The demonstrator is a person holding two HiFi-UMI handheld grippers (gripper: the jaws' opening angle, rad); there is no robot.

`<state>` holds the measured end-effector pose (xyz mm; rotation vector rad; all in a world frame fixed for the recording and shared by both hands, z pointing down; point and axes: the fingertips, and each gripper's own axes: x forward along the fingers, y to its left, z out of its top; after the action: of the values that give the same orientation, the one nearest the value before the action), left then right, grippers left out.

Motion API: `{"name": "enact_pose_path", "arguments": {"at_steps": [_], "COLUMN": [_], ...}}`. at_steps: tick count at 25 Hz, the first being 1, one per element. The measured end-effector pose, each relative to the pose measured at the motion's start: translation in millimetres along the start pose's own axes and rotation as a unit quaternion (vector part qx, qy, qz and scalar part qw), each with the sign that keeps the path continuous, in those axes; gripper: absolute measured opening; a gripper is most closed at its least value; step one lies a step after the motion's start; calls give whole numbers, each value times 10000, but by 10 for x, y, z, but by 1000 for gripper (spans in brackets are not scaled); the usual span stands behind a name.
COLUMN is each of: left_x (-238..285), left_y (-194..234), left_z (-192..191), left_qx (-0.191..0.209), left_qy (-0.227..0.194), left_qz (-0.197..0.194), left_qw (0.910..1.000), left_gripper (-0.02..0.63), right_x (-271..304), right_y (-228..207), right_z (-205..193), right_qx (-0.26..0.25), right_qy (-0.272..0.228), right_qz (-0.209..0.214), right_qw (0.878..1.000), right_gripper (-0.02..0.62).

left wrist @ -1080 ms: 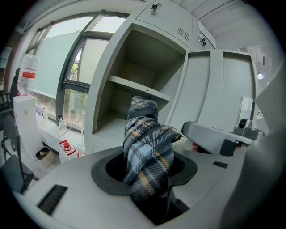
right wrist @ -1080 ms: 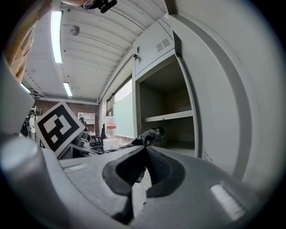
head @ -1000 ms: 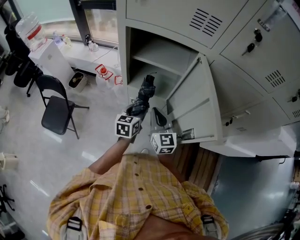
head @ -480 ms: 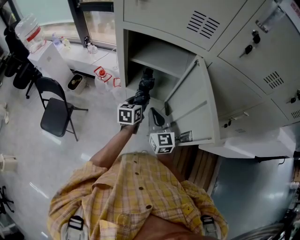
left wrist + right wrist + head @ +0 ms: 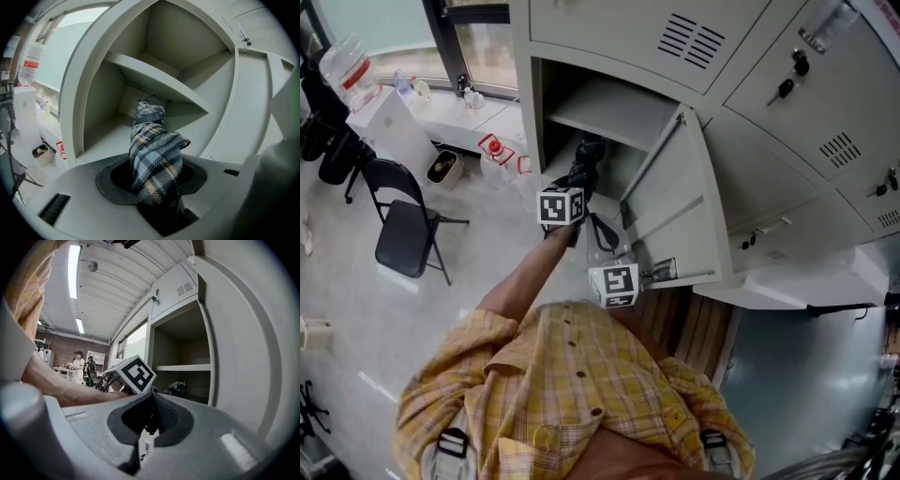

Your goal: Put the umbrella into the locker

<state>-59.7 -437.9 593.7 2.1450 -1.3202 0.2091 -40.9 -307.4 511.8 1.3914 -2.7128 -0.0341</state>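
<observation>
A folded plaid umbrella [image 5: 586, 159] sticks out of my left gripper [image 5: 575, 187], which is shut on its lower part. Its tip reaches into the open grey locker [image 5: 609, 108], in the compartment under the shelf [image 5: 154, 79]. In the left gripper view the umbrella [image 5: 152, 150] rises from between the jaws of the left gripper [image 5: 157, 194] towards that compartment. My right gripper [image 5: 602, 232] hangs beside the open locker door [image 5: 675, 216] with its jaws shut and nothing seen between them. In the right gripper view the right gripper [image 5: 150, 425] faces the locker, with the umbrella [image 5: 176, 388] beyond.
A black folding chair [image 5: 403, 234] stands on the floor at left, near a white counter with a water bottle [image 5: 342, 61]. Closed lockers with keys [image 5: 787, 89] fill the right side. People stand far off [image 5: 77, 363] in the room.
My left gripper has carried the umbrella forward and up towards the locker, so its tip is now deeper in the lower compartment. The right gripper has hardly moved.
</observation>
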Motion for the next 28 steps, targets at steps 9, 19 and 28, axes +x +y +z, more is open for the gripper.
{"name": "enact_pose_path", "arguments": {"at_steps": [9, 19, 28], "left_x": [296, 541, 729], "left_y": [131, 239, 255], "left_z": [149, 237, 264], "left_qx": [48, 31, 42], "left_qy": [-173, -302, -470], "left_qz": [233, 415, 295], "left_qw": [9996, 9987, 9984], "left_gripper": [179, 181, 181], "right_x": [39, 89, 99], "right_y": [-110, -207, -248], "right_z": [-70, -99, -111], "right_qx": [1, -74, -79], "right_qy": [92, 138, 151], "right_qz": [-118, -170, -127], "right_qw": [9999, 9997, 9998], "right_gripper": [-3, -3, -3]}}
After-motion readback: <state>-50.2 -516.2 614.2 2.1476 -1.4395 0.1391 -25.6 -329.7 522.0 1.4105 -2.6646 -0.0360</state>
